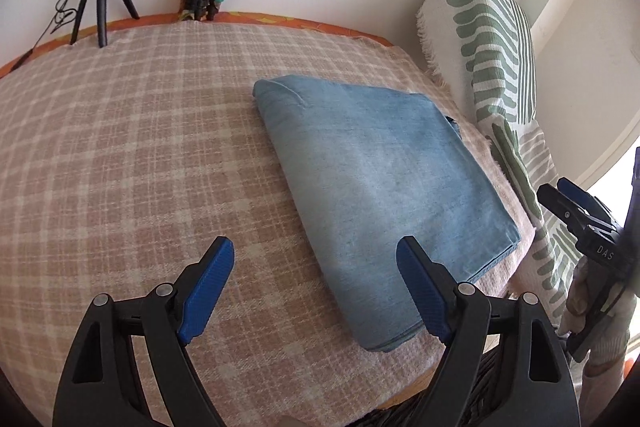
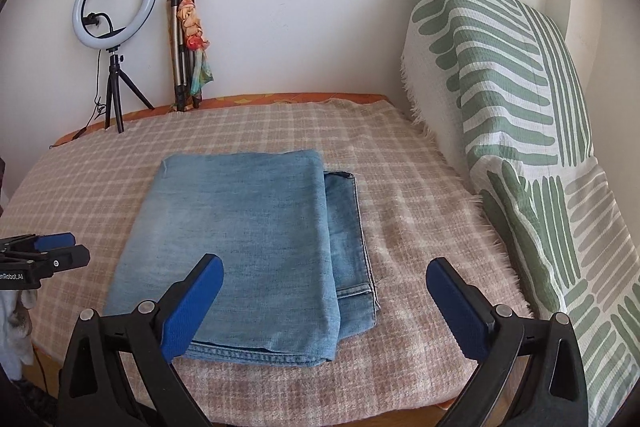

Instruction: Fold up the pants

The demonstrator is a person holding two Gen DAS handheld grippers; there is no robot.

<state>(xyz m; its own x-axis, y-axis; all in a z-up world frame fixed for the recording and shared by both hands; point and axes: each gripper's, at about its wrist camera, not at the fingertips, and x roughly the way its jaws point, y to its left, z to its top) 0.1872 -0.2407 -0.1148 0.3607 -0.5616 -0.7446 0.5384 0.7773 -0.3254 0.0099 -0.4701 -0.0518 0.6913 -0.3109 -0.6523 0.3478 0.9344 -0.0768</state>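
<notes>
Light blue denim pants (image 2: 248,239) lie folded into a flat rectangular stack on the checked blanket, with lower layers sticking out along the right side. In the left wrist view the pants (image 1: 372,187) stretch away to the right of centre. My left gripper (image 1: 316,275) hangs open above the blanket at the stack's near left edge, holding nothing. My right gripper (image 2: 324,291) stands wide open over the stack's near right corner, pads clear of the cloth. Each gripper shows in the other's view: the right gripper (image 1: 576,211), the left gripper (image 2: 48,251).
A pink-and-cream checked blanket (image 2: 420,227) covers the bed. A green-and-white patterned cushion (image 2: 500,99) leans at the right against the wall. A ring light on a tripod (image 2: 114,7) and a folded stand with a scarf (image 2: 188,43) stand at the back.
</notes>
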